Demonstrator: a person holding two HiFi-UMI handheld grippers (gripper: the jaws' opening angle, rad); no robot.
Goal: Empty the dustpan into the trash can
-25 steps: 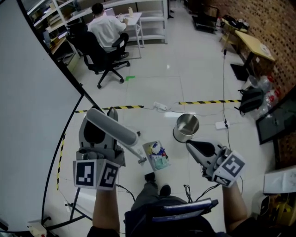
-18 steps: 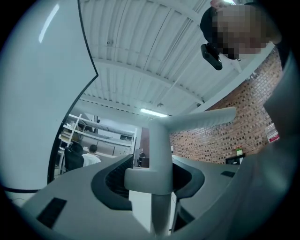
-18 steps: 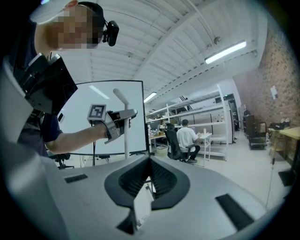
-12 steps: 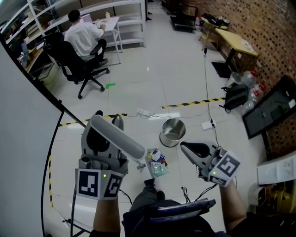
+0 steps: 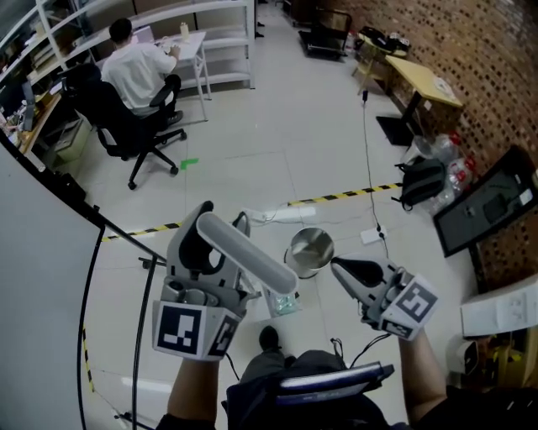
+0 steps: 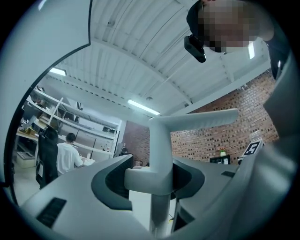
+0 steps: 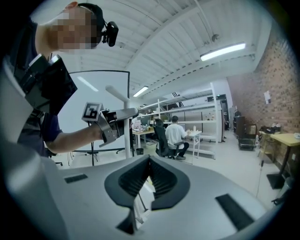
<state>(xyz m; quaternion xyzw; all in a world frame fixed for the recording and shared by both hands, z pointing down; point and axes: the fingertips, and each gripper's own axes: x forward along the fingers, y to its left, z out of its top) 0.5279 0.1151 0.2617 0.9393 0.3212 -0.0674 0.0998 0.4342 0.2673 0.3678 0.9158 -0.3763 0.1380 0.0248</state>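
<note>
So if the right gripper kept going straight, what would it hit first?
Nothing close, it seems: the right gripper aims just right of the dustpan handle, likely above the trash can, toward floor near the seated person.

Workshop-office: brick wall (image 5: 492, 63), shelving (image 5: 225, 21), desks (image 5: 429, 81)

Head view is taken from above, pitched steeply down at the floor (image 5: 277, 143). Left tongs (image 5: 220, 225) and right tongs (image 5: 345, 269) are framed low in it, trash can (image 5: 309, 250) just beyond them. Left gripper view is tilted upward and mostly filled by ceiling (image 6: 117, 61); its centre is blocked at close range by the clamped dustpan handle (image 6: 161, 154). Right gripper view is aimed roughly level across the room, over its own closed jaws. Seated person (image 7: 177, 133) and shelving (image 7: 206, 117) are shared by all three views. Left tongs are also caught in the right gripper view.
</note>
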